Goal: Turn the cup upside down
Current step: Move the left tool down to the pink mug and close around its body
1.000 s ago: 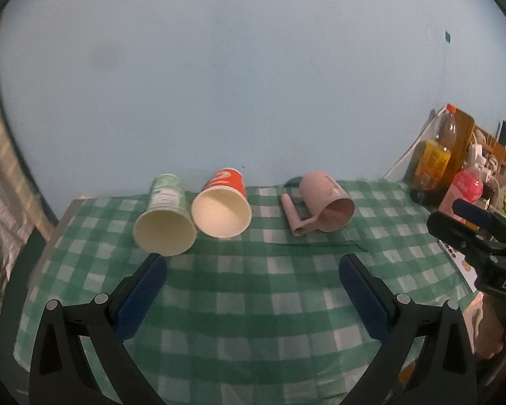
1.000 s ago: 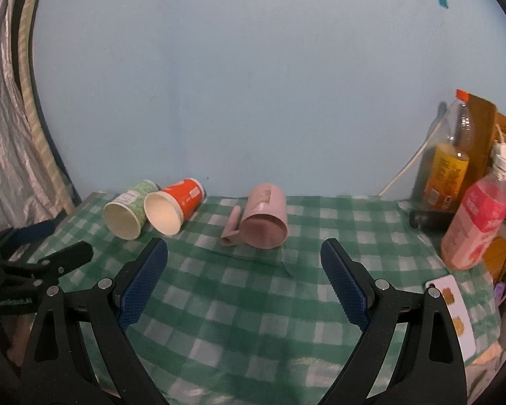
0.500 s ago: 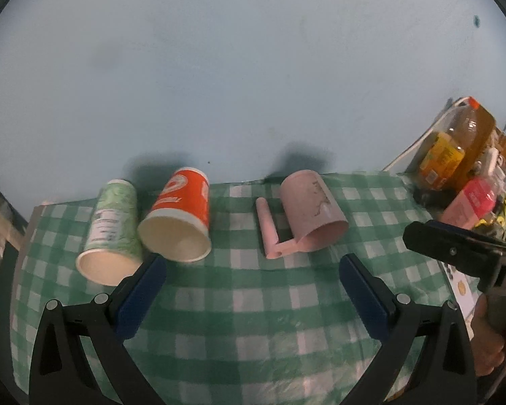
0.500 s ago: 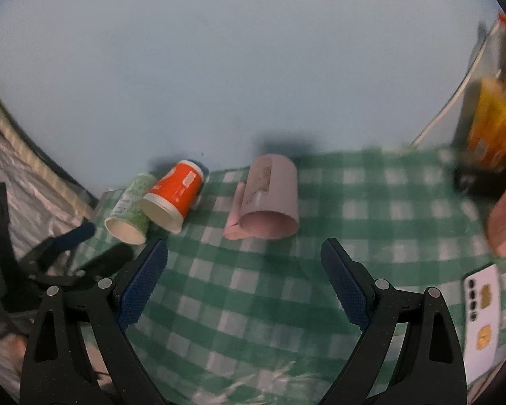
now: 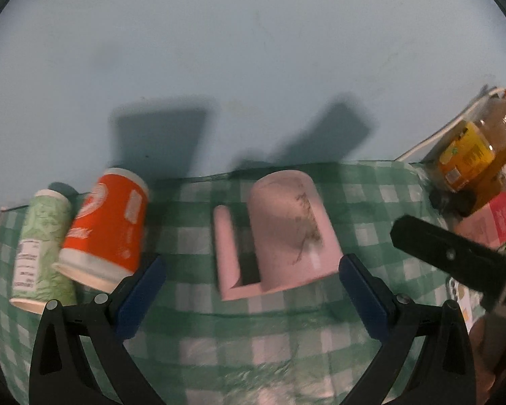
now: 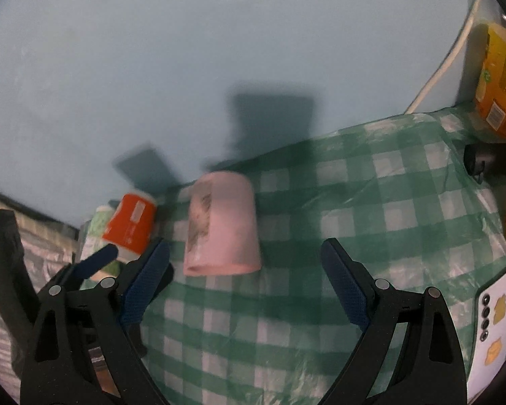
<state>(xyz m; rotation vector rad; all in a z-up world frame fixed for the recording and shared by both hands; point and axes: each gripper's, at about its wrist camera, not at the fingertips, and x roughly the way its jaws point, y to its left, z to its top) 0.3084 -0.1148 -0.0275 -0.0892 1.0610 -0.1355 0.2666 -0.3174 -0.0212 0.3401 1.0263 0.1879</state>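
Three cups lie on their sides on a green checked tablecloth (image 5: 253, 337), mouths toward me. A pink mug (image 5: 291, 229) with its handle (image 5: 227, 253) on the left lies in the middle; it also shows in the right wrist view (image 6: 221, 226). An orange paper cup (image 5: 106, 233) and a green paper cup (image 5: 40, 249) lie to its left. My left gripper (image 5: 251, 298) is open, just short of the pink mug. My right gripper (image 6: 244, 287) is open and empty, just before the mug's rim.
An orange drink bottle (image 5: 472, 148) and a pink bottle (image 5: 496, 219) stand at the right edge by a white cable (image 6: 438, 71). A white phone (image 6: 496, 324) lies at the front right. A pale blue wall (image 5: 253, 50) stands close behind the cups.
Both grippers have moved forward and down toward the pink mug, which now looms larger. The cups have not moved. Both grippers stay open.
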